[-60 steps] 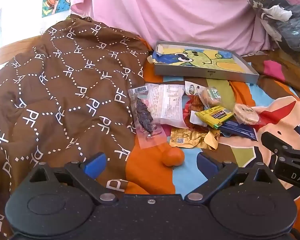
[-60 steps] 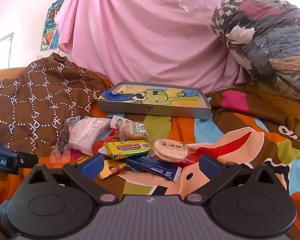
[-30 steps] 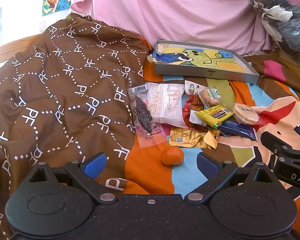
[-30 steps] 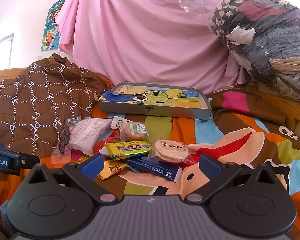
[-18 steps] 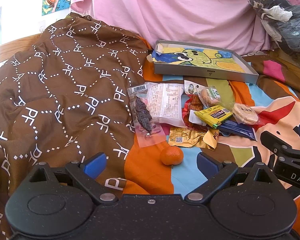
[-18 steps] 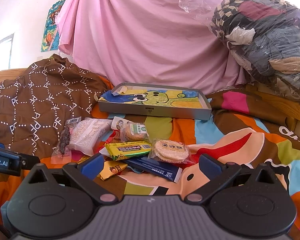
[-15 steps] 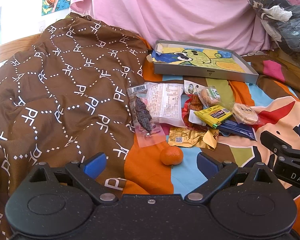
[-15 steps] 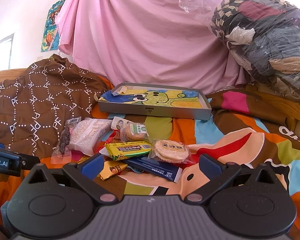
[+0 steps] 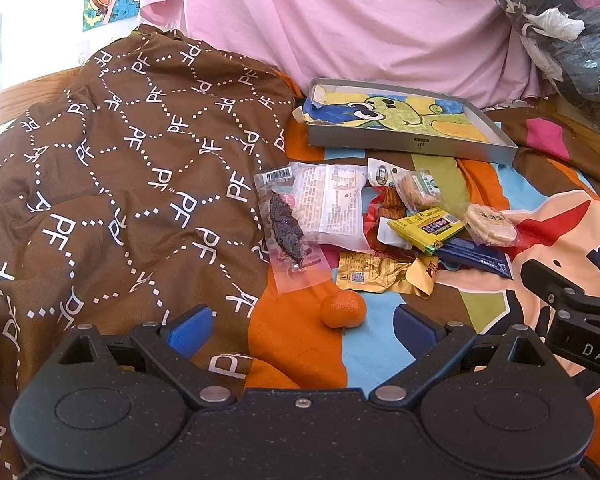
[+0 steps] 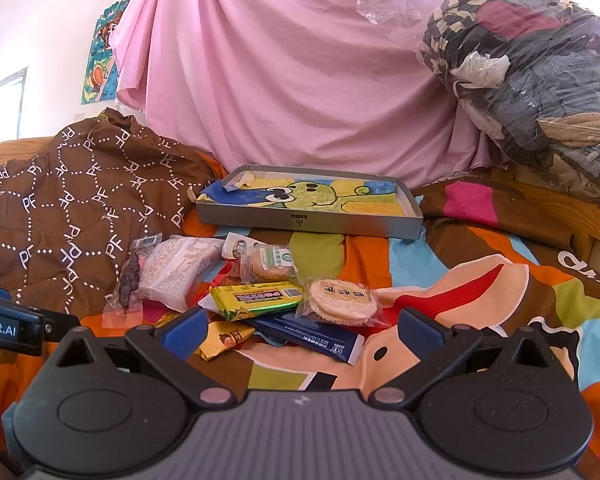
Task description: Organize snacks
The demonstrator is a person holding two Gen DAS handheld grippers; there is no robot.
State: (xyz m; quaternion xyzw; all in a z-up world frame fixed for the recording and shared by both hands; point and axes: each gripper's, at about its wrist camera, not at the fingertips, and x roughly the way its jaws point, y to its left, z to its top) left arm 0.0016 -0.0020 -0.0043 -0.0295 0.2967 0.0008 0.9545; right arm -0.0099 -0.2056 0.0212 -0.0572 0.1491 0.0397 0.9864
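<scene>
Brown quilt (image 9: 112, 184) with white lettering fills the left of the bed, heaped against the colourful cartoon sheet (image 9: 384, 344) where everything lies. Behind hangs a pink cloth (image 10: 300, 80), and a plastic-wrapped bundle of clothes (image 10: 540, 80) sits far right. The grey tray (image 9: 408, 142), lined with a green cartoon drawing and holding no snacks, lies at the far side of the sheet, apart from the pile. Between tray and grippers, about 8 wrapped snacks overlap: a white packet (image 9: 332, 204), a clear pouch of dark dried meat (image 9: 288, 236), a blue bar (image 10: 316, 336), a yellow-green bar (image 10: 256, 298), a gold sachet (image 9: 380, 274), a round rice cracker (image 10: 342, 300) and a biscuit pack (image 10: 270, 264). The mandarin (image 9: 343, 309) rests alone, nearest the left hand-held gripper (image 9: 300, 328), whose jaws stand wide apart and empty; the right hand-held gripper (image 10: 300, 330) is likewise spread and empty, facing the pile. Likely risks: the mandarin rolling on soft bedding if nudged, slippery overlapping wrappers dragging neighbours along, and the 2 grippers crowding each other. The pile itself blocks a straight path to the tray.
</scene>
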